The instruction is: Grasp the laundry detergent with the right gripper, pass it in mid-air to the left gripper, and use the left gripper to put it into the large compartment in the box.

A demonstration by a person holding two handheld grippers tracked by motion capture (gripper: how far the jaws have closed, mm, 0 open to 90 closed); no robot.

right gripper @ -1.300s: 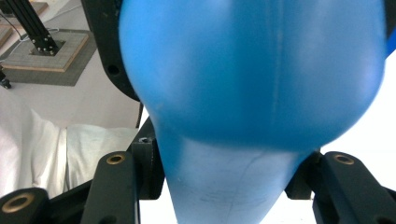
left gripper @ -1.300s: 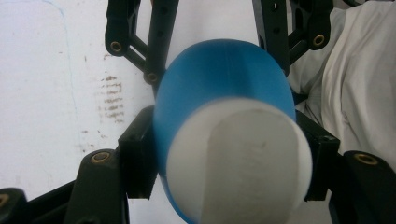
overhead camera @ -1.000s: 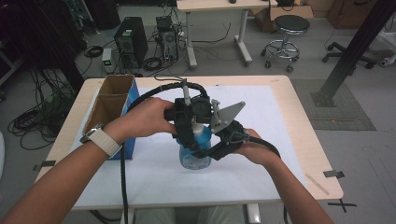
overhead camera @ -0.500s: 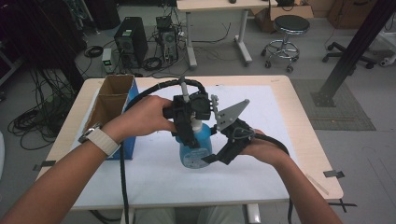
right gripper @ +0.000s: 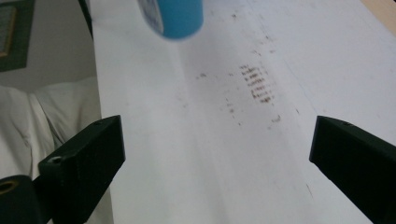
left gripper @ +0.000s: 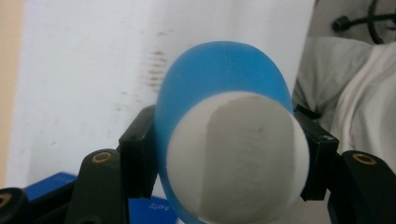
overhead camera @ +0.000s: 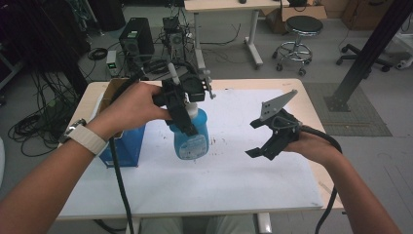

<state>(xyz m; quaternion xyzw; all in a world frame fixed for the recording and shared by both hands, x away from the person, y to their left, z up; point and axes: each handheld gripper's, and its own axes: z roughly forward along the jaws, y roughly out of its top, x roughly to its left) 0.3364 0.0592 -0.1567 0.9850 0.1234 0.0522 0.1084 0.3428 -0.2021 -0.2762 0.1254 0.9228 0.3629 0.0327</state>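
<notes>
Fingers [left gripper: 140, 158] round blue bottle [overhead camera: 191, 136], above white table [overhead camera: 234, 180]

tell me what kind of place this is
Likely a lab or workshop: desktop computer towers with tangled cables sit on the floor behind a paper-covered table, with a rolling stool beyond it.

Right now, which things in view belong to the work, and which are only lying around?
In the work:
- blue bottle, clamped near its white top
- left gripper, shut on it
- right gripper, open, apart

Lying around:
- blue box
- brown stains on the white table cover
</notes>
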